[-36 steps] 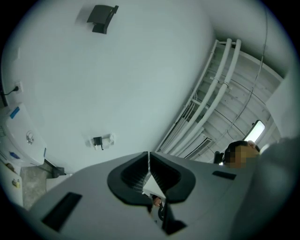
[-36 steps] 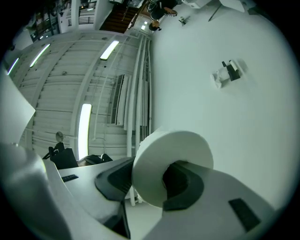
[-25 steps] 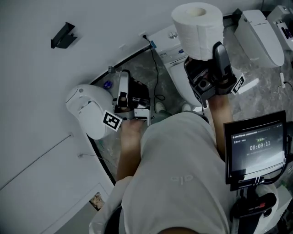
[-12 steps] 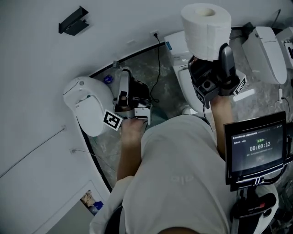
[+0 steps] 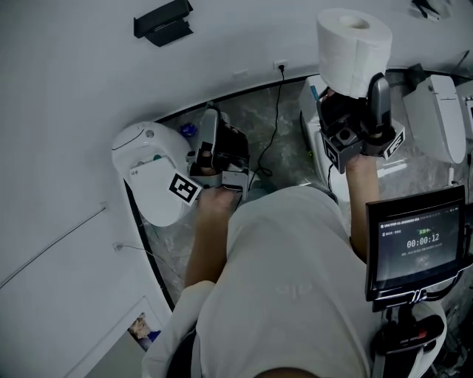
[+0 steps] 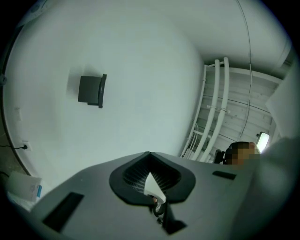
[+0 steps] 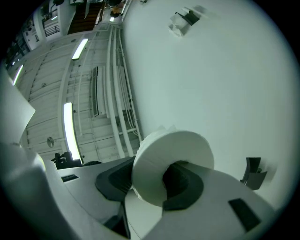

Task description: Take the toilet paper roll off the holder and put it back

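Note:
The white toilet paper roll [image 5: 353,48] stands upright in my right gripper [image 5: 355,88], which is shut on its lower part and raised toward the white wall. In the right gripper view the roll [image 7: 171,164] sits between the dark pads of that gripper [image 7: 159,180]. The black wall holder [image 5: 162,21] is bare, up and to the left of both grippers; it also shows as the holder [image 6: 92,90] and the holder [image 7: 253,171]. My left gripper [image 5: 222,133] is lower and left, its jaws [image 6: 149,154] closed with a small white paper scrap [image 6: 153,187] pinched between them.
A white toilet [image 5: 148,177] stands left of the left gripper, another toilet [image 5: 436,118] at the right edge, and a third [image 5: 318,140] under the roll. A black cable [image 5: 277,111] runs down from a wall socket. A tablet screen [image 5: 417,244] is at lower right.
Both grippers have shifted right and slightly up in the head view, the roll going with the right one. The wall holder now sits further right along the top edge.

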